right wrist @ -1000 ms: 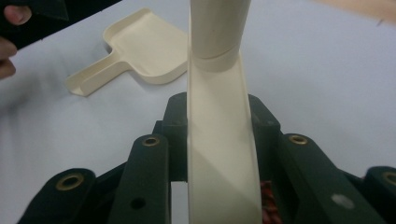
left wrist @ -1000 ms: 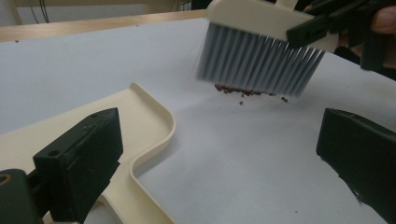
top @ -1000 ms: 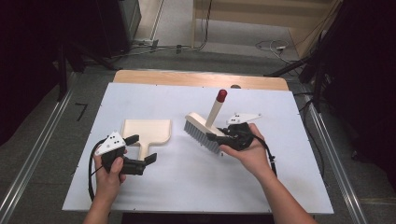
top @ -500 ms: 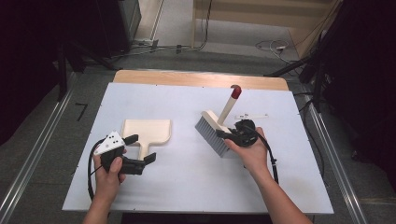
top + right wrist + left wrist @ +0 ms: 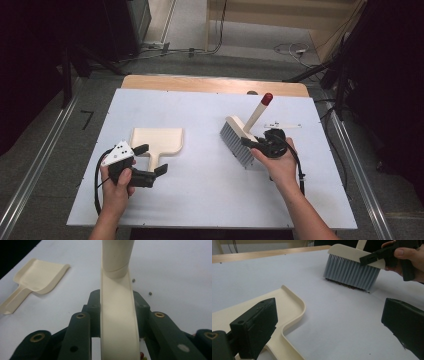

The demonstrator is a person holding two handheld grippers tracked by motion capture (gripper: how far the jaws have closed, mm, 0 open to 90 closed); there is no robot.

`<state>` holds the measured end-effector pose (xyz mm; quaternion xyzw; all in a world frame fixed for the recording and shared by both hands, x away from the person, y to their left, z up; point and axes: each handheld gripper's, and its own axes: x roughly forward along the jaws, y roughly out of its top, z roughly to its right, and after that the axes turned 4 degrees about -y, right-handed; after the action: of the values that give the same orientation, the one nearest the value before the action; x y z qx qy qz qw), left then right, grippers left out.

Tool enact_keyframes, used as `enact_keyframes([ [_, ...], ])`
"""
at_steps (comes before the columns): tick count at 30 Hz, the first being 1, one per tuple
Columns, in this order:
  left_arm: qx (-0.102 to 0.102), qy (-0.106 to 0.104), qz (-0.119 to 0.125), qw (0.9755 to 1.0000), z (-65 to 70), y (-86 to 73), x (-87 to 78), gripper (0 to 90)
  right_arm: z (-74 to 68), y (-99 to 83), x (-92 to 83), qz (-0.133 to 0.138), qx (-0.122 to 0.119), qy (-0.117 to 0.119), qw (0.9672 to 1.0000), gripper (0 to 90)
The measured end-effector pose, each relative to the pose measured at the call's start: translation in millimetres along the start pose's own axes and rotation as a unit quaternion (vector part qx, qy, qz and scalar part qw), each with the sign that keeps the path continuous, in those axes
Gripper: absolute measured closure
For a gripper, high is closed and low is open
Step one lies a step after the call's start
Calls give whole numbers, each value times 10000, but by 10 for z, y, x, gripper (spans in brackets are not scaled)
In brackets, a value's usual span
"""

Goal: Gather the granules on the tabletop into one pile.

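Left tongs (image 5: pixel 151 162) gaping; right tongs (image 5: pixel 248 142) clamped, palm down.

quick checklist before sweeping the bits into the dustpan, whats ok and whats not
1. Right gripper shut on the cream hand brush with grey bristles: ok, jaws clamp its back.
2. Bristles on the white table: ok, tips touch in the left gripper view.
3. Small dark crumbs gathered: not ok, some lie loose beyond the brush.
4. Left gripper holding the cream plastic dustpan: not ok, jaws open either side of its handle.
5. Dustpan mouth facing the brush: not ok, it faces away from the person.
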<state>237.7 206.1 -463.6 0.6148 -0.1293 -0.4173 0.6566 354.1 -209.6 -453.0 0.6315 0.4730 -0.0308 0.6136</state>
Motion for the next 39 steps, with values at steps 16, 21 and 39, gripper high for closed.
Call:
enact_keyframes([
  [16, -10, 13, -18, 10000, 8, 3, 7, 9, 208, 64, -295, -669, -2870, 1990, 9346, 656],
  [21, -11, 1, -11, 10000, 9, -3, 18, 9, 366, -39, -165, -670, -3225, 2072, 9212, 656],
  [39, -20, 9, -13, 10000, -6, -4, 10, 10, 514, 301, 208, -547, -3288, 1777, 9259, 656],
])
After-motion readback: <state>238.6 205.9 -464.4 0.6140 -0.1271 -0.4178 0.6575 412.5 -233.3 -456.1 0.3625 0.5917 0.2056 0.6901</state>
